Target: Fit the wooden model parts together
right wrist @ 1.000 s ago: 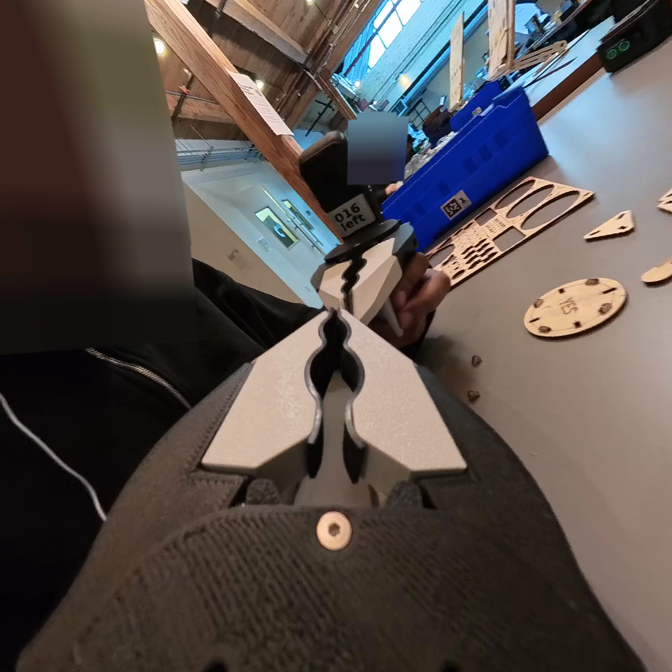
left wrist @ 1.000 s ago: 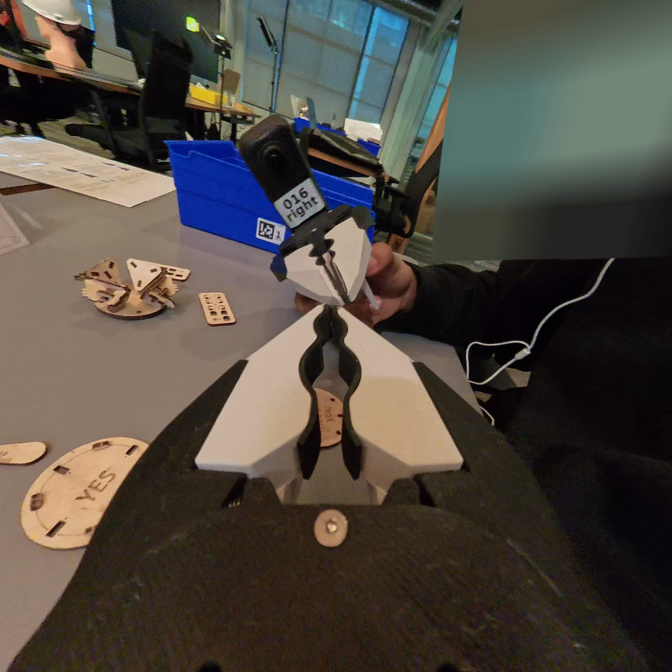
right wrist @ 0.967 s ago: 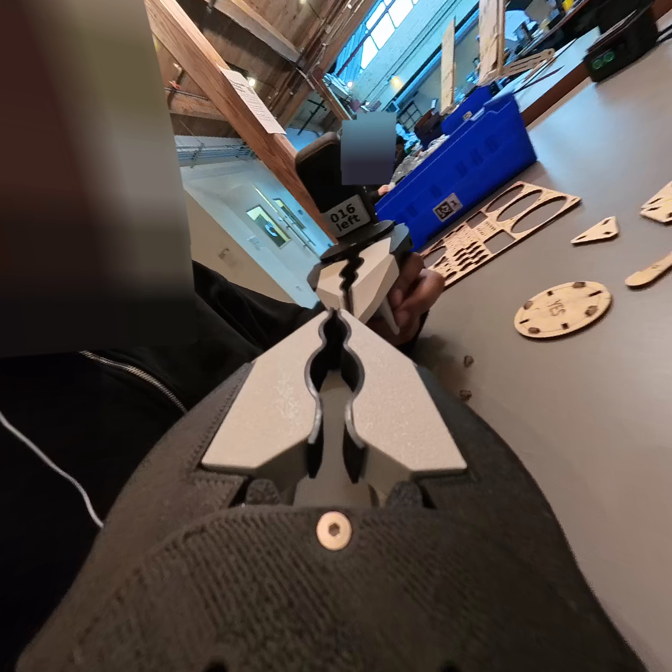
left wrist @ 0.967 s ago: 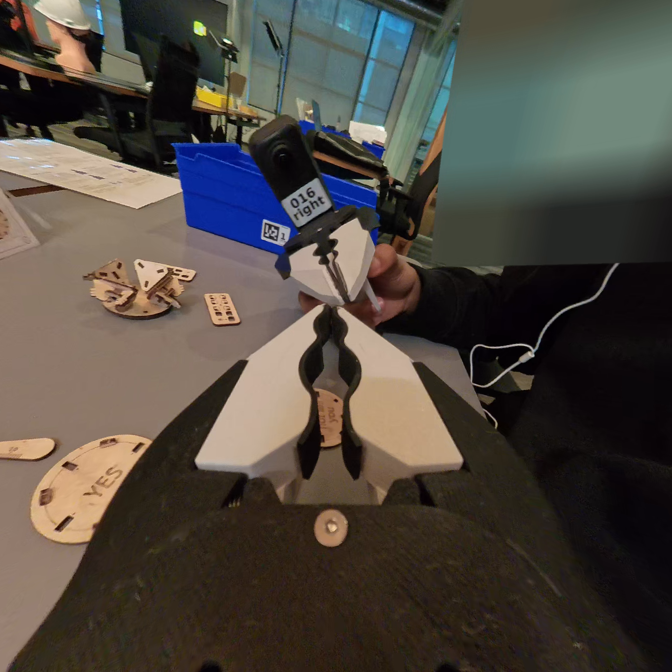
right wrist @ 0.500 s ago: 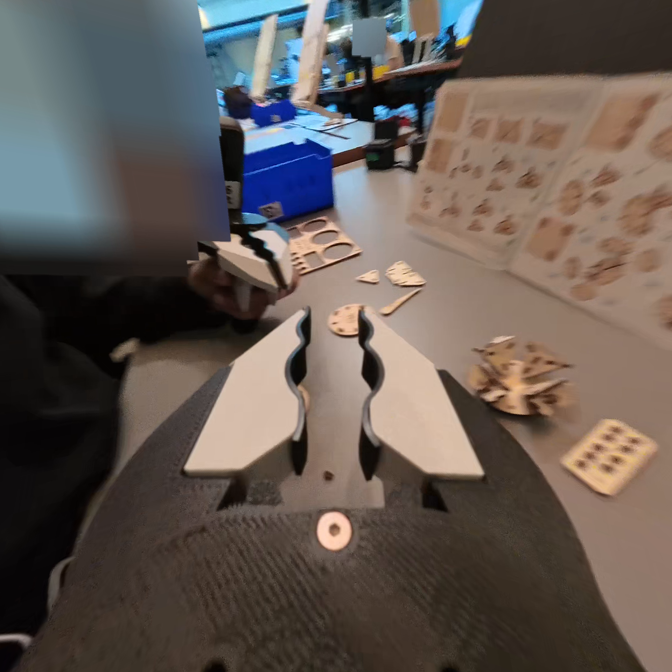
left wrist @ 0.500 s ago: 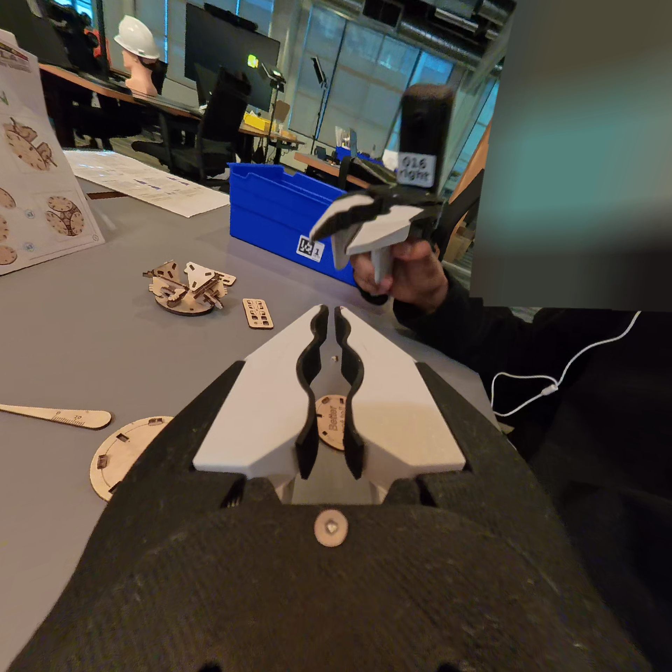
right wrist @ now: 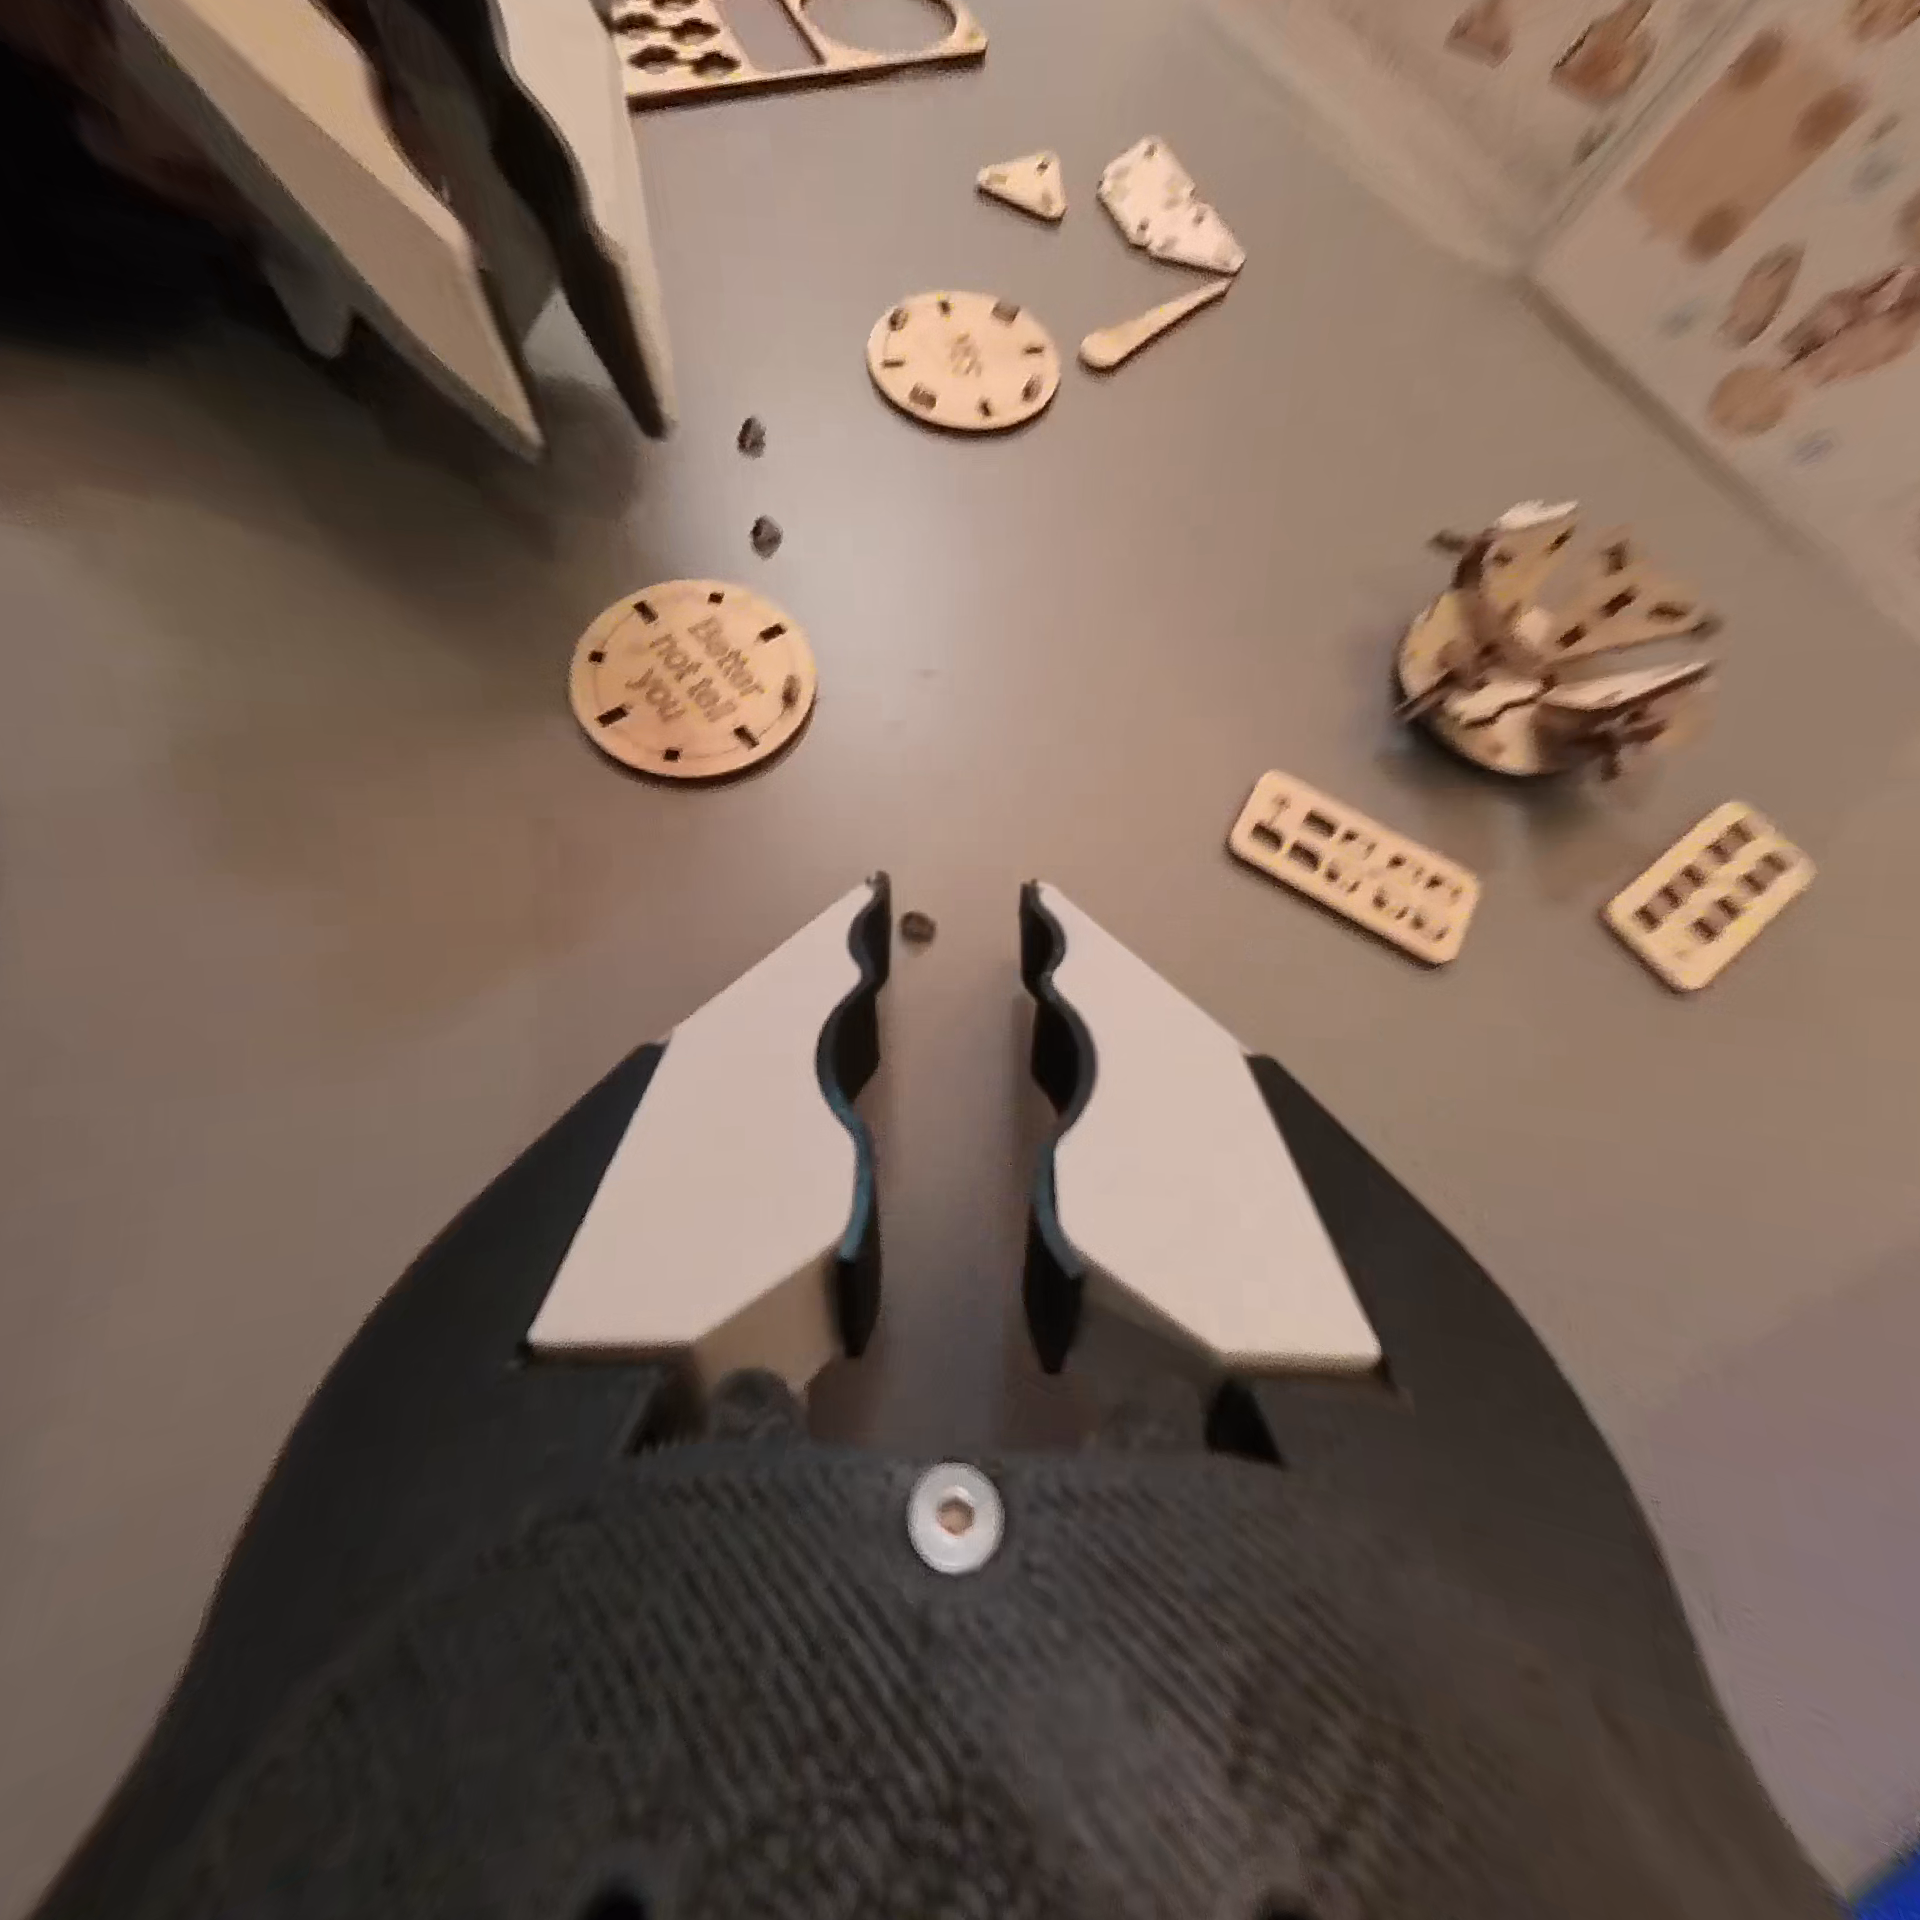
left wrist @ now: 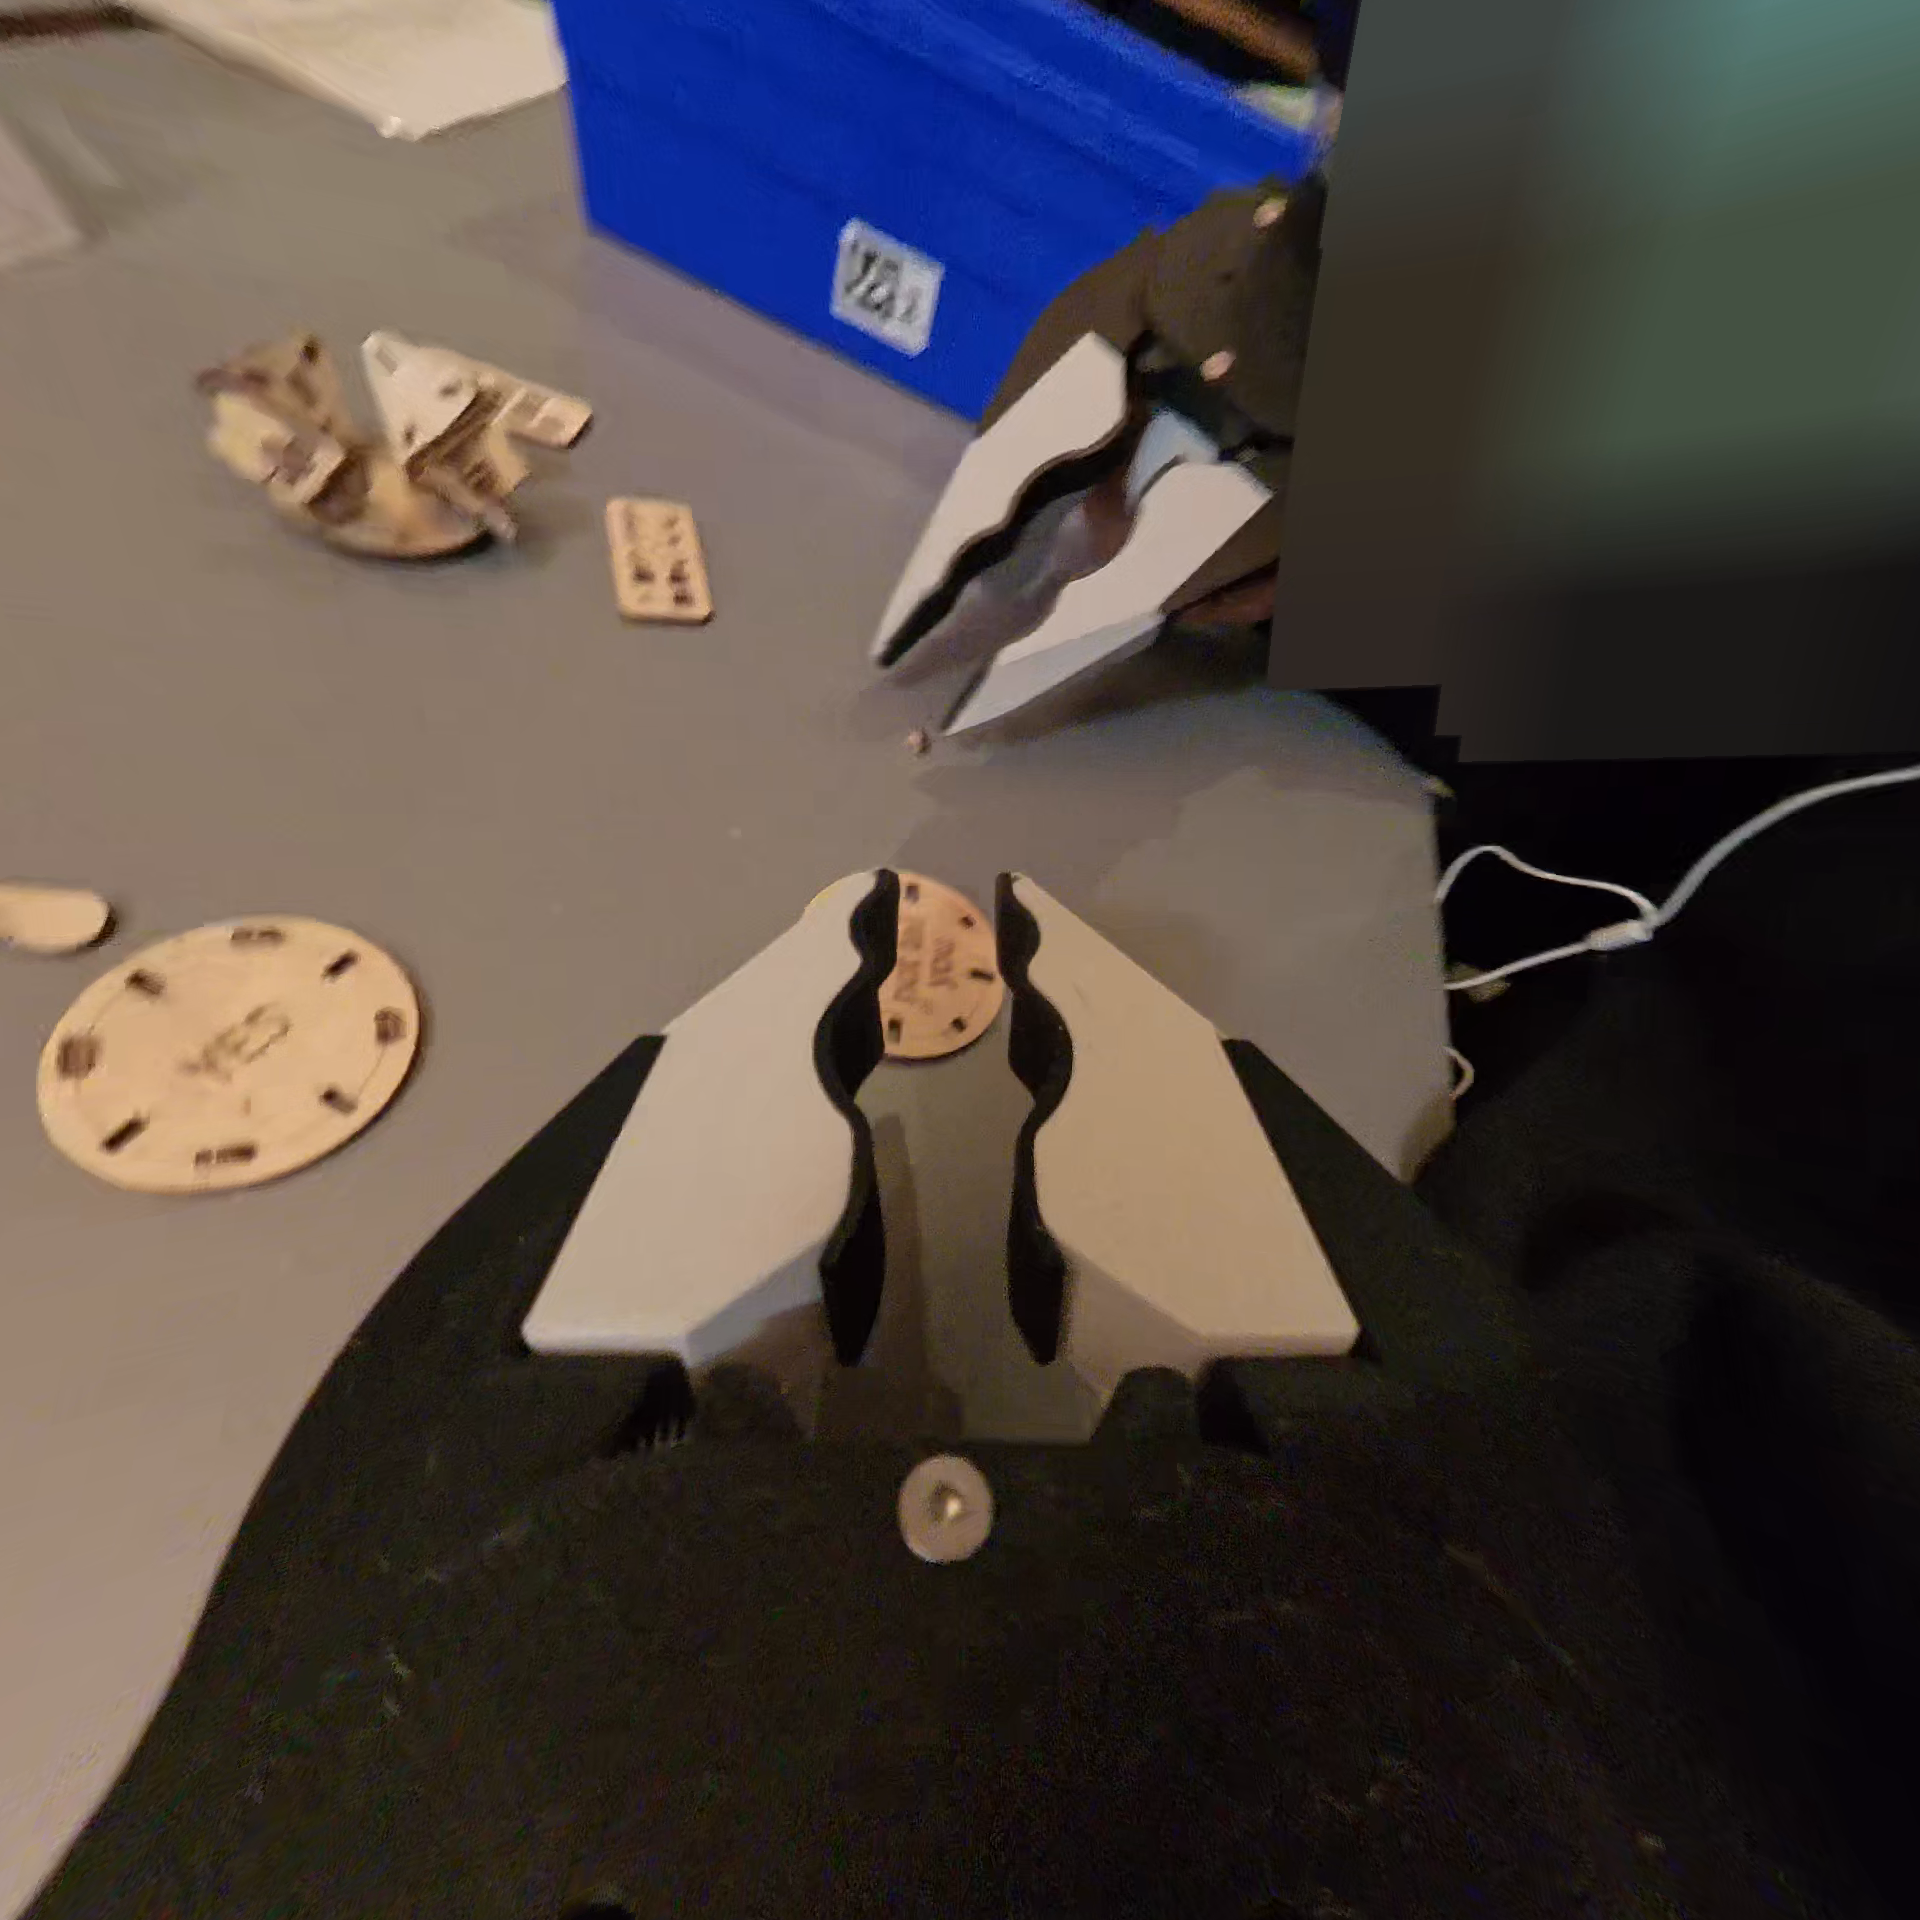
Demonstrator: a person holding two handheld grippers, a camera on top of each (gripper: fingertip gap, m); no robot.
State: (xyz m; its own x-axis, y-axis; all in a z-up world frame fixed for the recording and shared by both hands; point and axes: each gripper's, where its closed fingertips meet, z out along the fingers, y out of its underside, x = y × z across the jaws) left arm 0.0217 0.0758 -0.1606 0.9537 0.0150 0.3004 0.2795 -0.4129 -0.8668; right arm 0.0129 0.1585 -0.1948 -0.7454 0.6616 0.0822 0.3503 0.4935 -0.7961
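Note:
My left gripper (left wrist: pixel 945 883) is open and holds nothing. It hovers over a small round wooden disc (left wrist: pixel 935 977) with engraved writing, which lies flat on the grey table (left wrist: pixel 520 779). The pads do not touch the disc. In the right wrist view the disc (right wrist: pixel 693 677) lies just in front of the left gripper (right wrist: pixel 587 426). My right gripper (right wrist: pixel 953 888) is open and empty, low over the table. A tiny dark scrap (right wrist: pixel 916 927) lies on the table between its fingertips. The right gripper also shows in the left wrist view (left wrist: pixel 920 686), jaws apart.
A larger slotted disc (left wrist: pixel 229 1049), a partly built wooden assembly (left wrist: pixel 364 457), slotted rectangles (right wrist: pixel 1351 868) (right wrist: pixel 1709 894), triangular pieces (right wrist: pixel 1023 185) and a stick (right wrist: pixel 1148 324) lie about. A blue bin (left wrist: pixel 883 156) stands behind. The table edge (left wrist: pixel 1434 935) and a white cable (left wrist: pixel 1558 914) are at right. About 10 centimeters separates my left fingertips from my right.
A second ago both grippers were shut and raised tip to tip. Both have since opened and swung down toward the table, the left one over the small disc.

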